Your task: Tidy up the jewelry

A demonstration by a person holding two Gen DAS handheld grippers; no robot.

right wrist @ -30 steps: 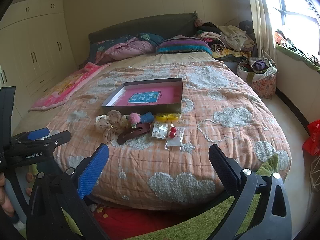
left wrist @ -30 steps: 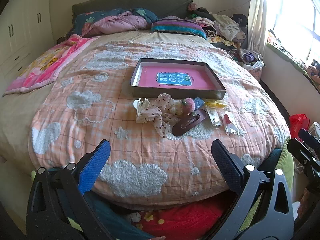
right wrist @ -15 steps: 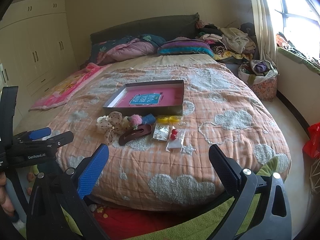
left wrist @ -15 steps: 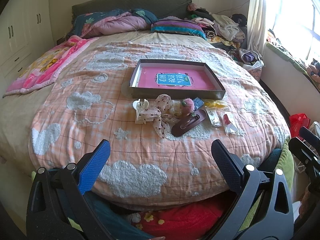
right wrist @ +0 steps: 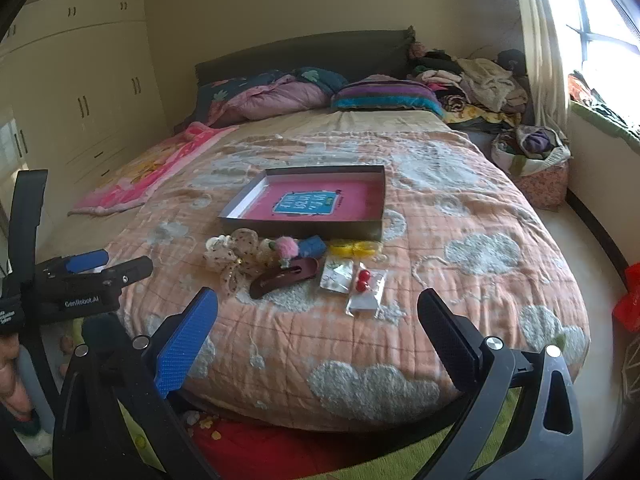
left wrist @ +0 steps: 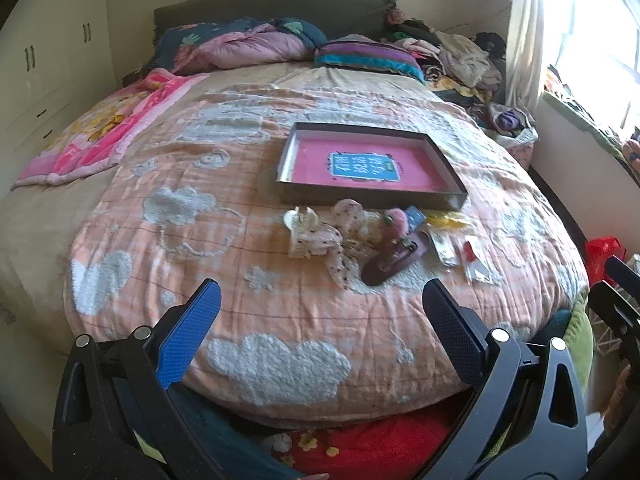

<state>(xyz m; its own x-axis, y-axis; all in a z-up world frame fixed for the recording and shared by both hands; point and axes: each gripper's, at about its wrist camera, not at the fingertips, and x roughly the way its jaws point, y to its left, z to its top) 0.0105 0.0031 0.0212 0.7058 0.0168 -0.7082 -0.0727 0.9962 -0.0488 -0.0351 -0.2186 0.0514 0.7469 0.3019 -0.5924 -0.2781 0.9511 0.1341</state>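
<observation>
A shallow dark box with a pink inside [left wrist: 362, 168] [right wrist: 316, 202] lies on the bed. In front of it lie a spotted fabric bow [left wrist: 340, 236] [right wrist: 236, 258], a white claw clip [left wrist: 300, 220], a pink pompom [right wrist: 289, 249], a blue item [right wrist: 313, 246], a brown hair clip [left wrist: 394, 261] [right wrist: 285, 276], yellow pieces [right wrist: 354, 249] and small packets, one with red beads [right wrist: 363, 282]. My left gripper [left wrist: 320, 308] is open and empty at the bed's near edge. My right gripper [right wrist: 318, 320] is open and empty, short of the packets.
The bed carries an orange cloud quilt [left wrist: 248, 280], a pink blanket [left wrist: 100, 132] at left and pillows at the head. Clothes pile at back right [right wrist: 472, 80]. A basket [right wrist: 532, 160] and a red bag [right wrist: 630, 300] stand on the floor at right. Wardrobes line the left wall.
Both grippers have moved slightly closer to the bed, the right view drifting a little toward the items. Nothing on the bed has moved.
</observation>
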